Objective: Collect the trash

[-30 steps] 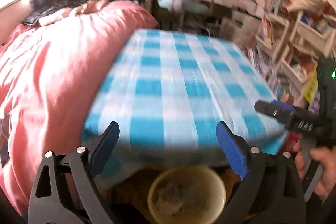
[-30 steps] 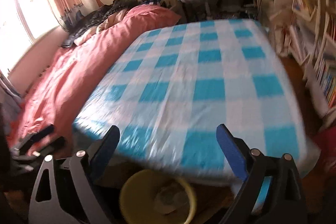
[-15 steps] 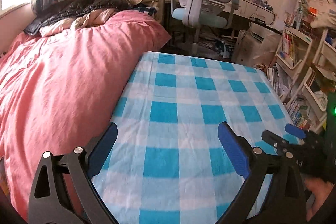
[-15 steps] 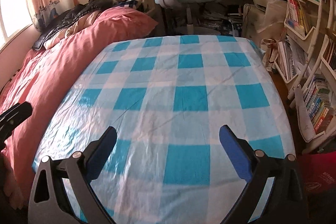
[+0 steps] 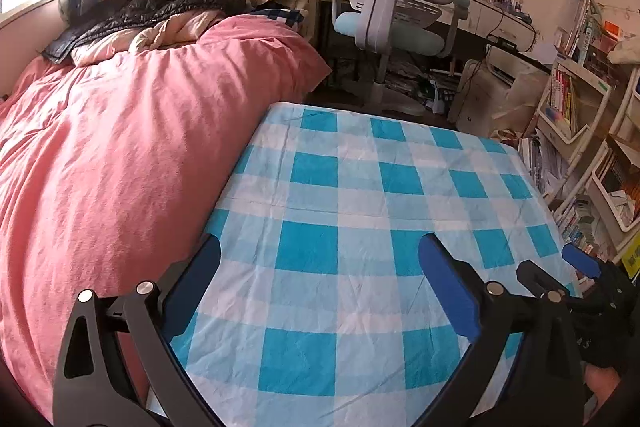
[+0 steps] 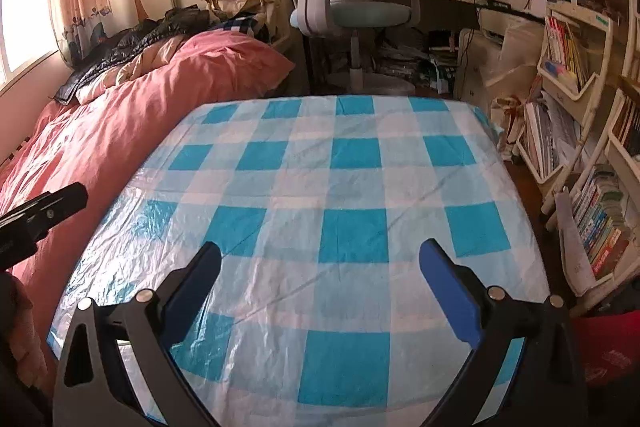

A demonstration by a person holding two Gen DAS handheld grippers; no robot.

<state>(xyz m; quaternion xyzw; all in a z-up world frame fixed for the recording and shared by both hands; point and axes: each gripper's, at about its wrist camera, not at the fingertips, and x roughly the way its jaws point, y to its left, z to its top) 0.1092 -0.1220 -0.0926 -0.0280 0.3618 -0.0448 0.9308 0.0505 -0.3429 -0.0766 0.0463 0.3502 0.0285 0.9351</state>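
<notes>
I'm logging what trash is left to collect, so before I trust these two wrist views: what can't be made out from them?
- Floor along the near table edge: both views, hidden by the checked tablecloth and the gripper bodies.
- Clutter under the desk chair: both views, too small to tell trash from papers.
- Right gripper: left wrist view, cut off by the right edge.
- Left gripper: right wrist view, only one finger shows at the left edge.

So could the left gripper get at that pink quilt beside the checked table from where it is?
Probably yes. The left gripper stands open and empty over the checked tablecloth, near its edge, and the pink quilt lies right alongside, with nothing between them.
</notes>
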